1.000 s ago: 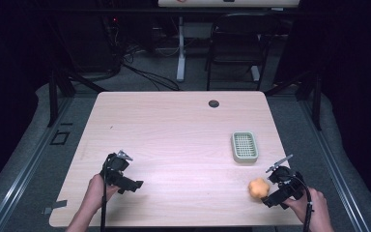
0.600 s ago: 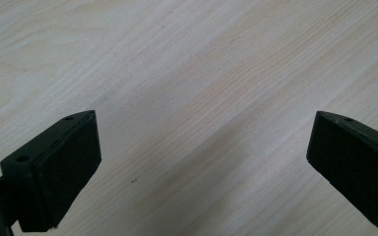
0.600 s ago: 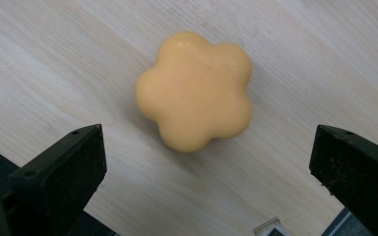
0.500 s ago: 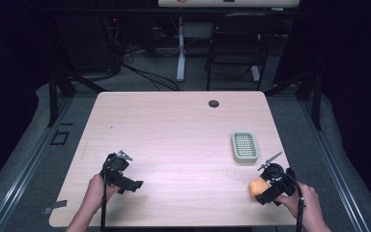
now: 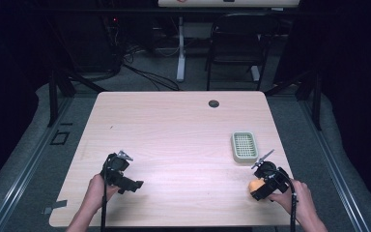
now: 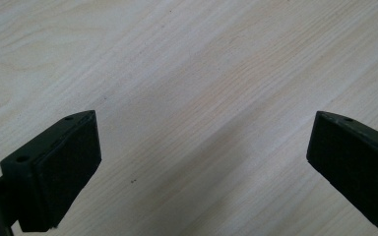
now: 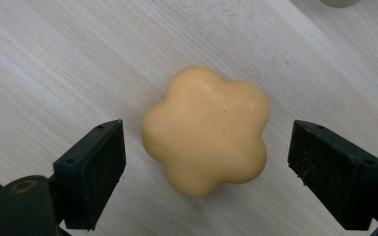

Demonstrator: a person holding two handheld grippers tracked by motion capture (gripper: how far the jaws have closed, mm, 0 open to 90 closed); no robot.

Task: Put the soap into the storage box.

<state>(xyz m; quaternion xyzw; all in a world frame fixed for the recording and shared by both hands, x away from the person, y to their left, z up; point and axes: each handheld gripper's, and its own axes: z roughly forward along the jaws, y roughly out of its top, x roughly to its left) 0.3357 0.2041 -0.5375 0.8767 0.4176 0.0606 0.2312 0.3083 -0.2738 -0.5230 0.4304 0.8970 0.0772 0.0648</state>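
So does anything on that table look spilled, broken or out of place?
Nothing stands out. The orange flower-shaped soap lies whole on the table, between the right hand-held gripper's jaws, which have just been closing. The green tray sits squarely nearby, no spills.

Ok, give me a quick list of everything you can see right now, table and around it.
soap: one, orange, flower-shaped, on the table near its front right corner, between the right jaws with gaps on both sides
soap dish: one, pale green, slotted, on the right side of the table, just beyond the soap
table: one, light wood, centre of the room
grommet: one, dark, round, near the table's far edge
chair: one, black, behind the table
cables: several, black, on the floor behind the table
left hand-held gripper: one, black, front left, jaws open over bare wood
right hand-held gripper: one, black, front right, jaws just been closing around the soap, not yet touching it
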